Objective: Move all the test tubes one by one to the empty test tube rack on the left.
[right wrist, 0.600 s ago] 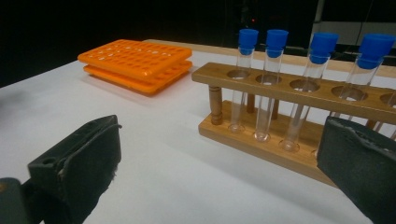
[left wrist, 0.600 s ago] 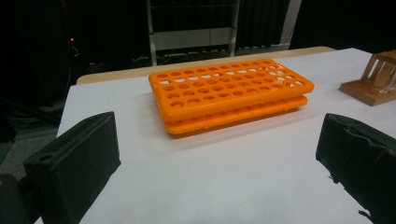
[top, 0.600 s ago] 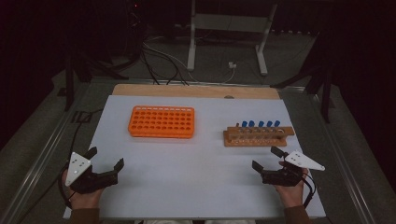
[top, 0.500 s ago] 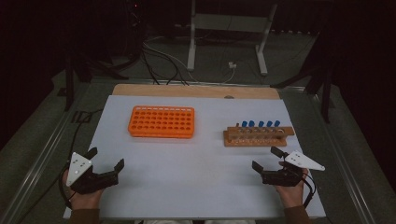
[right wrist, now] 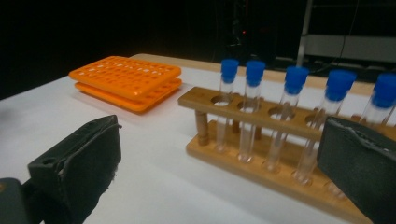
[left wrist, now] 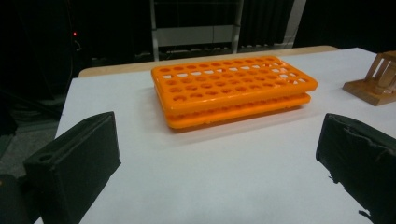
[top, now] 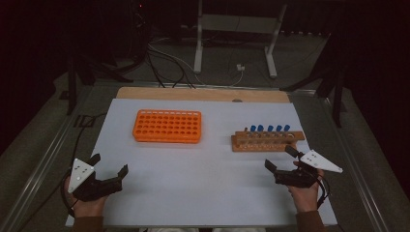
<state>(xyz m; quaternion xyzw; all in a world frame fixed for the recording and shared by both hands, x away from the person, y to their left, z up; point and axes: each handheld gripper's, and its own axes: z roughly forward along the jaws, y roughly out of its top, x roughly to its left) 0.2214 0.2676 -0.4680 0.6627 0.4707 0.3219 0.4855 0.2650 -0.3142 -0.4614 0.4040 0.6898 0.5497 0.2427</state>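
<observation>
High view: right tool [top: 283,164], jaws spread and empty, sits just in front of the wooden rack [top: 267,140]; left tool [top: 109,165] is likewise agape, well left of it. Its blue-capped tubes [right wrist: 251,109] stand upright, in a left-right row. A skewed approach could topple them.
</observation>
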